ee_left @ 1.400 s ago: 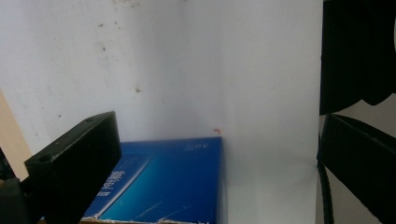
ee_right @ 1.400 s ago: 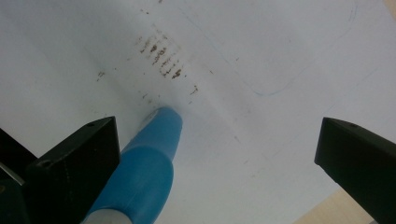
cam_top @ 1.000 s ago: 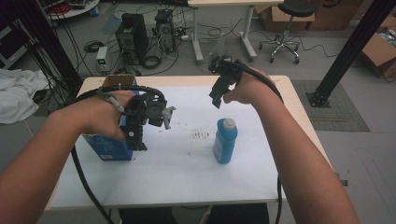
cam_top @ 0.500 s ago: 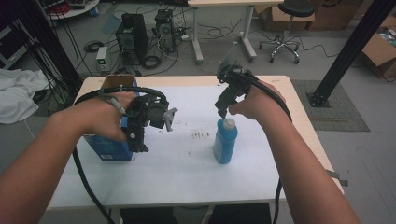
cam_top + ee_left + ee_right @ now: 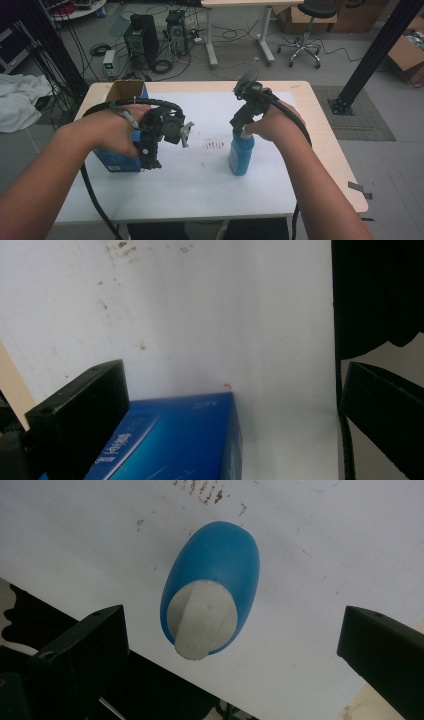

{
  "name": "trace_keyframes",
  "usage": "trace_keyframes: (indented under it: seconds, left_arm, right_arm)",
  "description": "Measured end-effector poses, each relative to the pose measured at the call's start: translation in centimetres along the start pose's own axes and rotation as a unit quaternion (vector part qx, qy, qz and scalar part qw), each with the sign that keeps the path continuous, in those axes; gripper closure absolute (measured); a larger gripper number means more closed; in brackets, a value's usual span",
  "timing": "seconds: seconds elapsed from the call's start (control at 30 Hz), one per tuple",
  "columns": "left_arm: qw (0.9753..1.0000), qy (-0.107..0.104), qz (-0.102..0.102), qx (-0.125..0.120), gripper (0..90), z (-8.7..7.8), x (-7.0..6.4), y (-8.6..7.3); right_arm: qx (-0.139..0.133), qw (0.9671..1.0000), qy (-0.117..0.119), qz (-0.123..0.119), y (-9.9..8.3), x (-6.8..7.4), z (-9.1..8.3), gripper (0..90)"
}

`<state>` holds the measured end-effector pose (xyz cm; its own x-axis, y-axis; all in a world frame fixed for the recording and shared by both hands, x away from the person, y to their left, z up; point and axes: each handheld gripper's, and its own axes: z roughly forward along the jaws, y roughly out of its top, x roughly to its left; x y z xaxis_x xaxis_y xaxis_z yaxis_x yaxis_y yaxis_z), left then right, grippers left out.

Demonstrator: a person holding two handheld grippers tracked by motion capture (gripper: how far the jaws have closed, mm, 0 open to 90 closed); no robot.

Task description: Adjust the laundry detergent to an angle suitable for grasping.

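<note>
A blue bottle (image 5: 241, 154) with a white cap stands upright on the white sheet right of centre. My right gripper (image 5: 239, 123) hangs directly above it, pointing down. In the right gripper view the bottle (image 5: 212, 575) and its cap (image 5: 202, 620) sit between the wide-apart jaws, and the right gripper (image 5: 232, 625) is open and not touching them. A blue carton (image 5: 118, 160) lies at the left of the sheet. My left gripper (image 5: 150, 161) points down at its near right corner. The left gripper (image 5: 230, 385) is open, with the carton (image 5: 170, 440) low between the jaws.
A white sheet (image 5: 200, 190) covers most of the wooden table (image 5: 325, 145); small brown stains (image 5: 215, 145) mark its middle. On the floor beyond the table are computer cases (image 5: 141, 37), cables, a stool (image 5: 305, 30) and a black post (image 5: 375, 55). A white cloth (image 5: 17, 100) lies at the left.
My right gripper has come nearer and lower, from beyond the bottle to right over its cap. The left gripper has hardly moved over the carton.
</note>
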<state>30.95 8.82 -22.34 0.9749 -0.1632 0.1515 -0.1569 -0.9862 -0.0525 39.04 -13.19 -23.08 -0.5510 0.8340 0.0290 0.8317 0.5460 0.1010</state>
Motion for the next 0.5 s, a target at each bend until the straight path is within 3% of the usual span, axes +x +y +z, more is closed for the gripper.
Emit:
trace_keyframes:
  seconds: [0.2,0.5]
  left_arm:
    - [1.0000,0.002,0.002,-0.003,0.1,0.0,-0.3,0.1]
    - [1.0000,-0.001,0.006,0.000,0.1,0.4,-0.5,0.4]
  right_arm:
    - [0.002,0.9997,-0.002,0.024,-0.1,0.4,1.3,0.0]
    - [0.005,0.9993,0.000,0.036,-0.3,1.0,3.4,0.0]
